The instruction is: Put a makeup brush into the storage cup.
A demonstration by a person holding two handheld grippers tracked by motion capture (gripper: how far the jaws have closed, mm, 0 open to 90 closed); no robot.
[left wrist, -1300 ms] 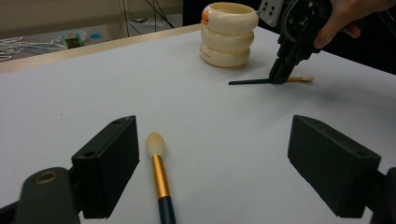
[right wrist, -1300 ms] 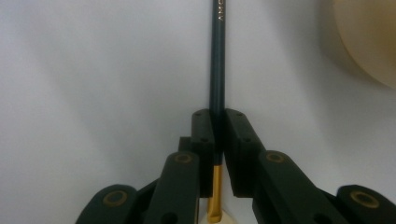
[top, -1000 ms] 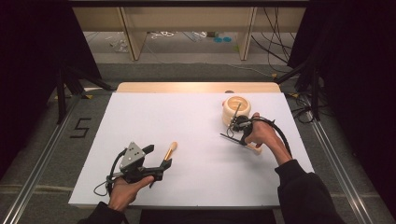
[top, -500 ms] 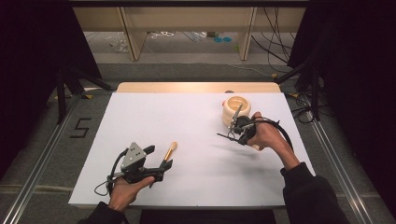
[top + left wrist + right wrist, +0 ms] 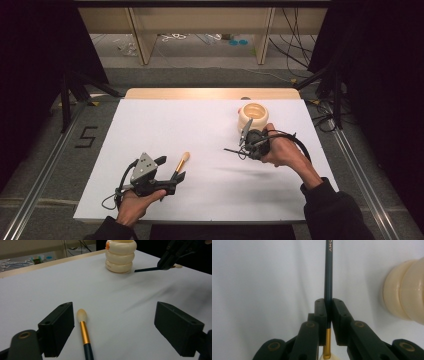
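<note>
Right hand-held gripper (image 5: 243, 145) is clamped on a brush (image 5: 328, 277): jaws pinched on the dark handle just past the gold ferrule, bristle end behind the pads, long handle sticking out ahead. It is held above the surface (image 5: 200, 125), just near of the cream holder (image 5: 253, 115) at far right.

Left hand-held gripper (image 5: 167, 175) is held at near left with jaws wide apart, nothing clamped. A second brush (image 5: 84, 333) lies flat on the surface between those jaws, close to one pad (image 5: 58, 326), bristles pointing far.

Risks, judged from here:
- The grip is thin and near one end, so the handle can pivot in the pads during reorientation. Tip would swing off line and miss the holder mouth.
- The holder looks light and unanchored. A handle tip striking the rim or side wall could shove or tip it.
- Handle-first insertion is likely intended; a steep tilt is needed, and a shallow angle would let the brush skate over the rim.
- An early release above the mouth could bounce the brush out onto the surface.
- Second brush sits off-centre in the left jaws; closing as is could roll it away instead of pinching it.
</note>
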